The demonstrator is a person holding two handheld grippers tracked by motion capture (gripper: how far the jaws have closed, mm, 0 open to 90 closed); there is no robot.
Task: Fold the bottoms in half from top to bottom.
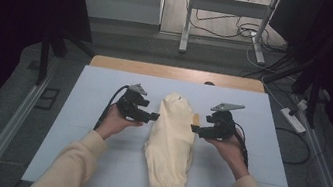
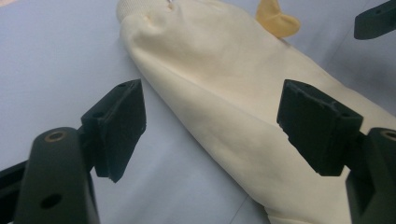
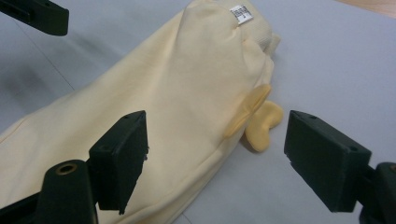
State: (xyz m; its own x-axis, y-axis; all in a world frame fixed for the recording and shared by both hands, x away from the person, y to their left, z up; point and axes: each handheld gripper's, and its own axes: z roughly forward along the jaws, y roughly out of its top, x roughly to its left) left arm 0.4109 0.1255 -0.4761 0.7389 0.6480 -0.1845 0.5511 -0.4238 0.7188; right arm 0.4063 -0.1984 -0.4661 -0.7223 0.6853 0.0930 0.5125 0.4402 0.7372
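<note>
Cream garment [image 1: 170, 144] lies folded lengthwise mid-table, between my tools. Left gripper [image 1: 153, 116] and right gripper [image 1: 194, 128] both gape wide, holding nothing. I'd pinch both far-end edges squarely, avoiding the yellow tab [image 3: 261, 122].

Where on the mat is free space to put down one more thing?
Free: the pale blue mat left of the folded cream-yellow fabric garment, the patch to its right, and the far strip by the wooden table edge. Crowded: the middle, where both hand-held grippers flank the garment.
</note>
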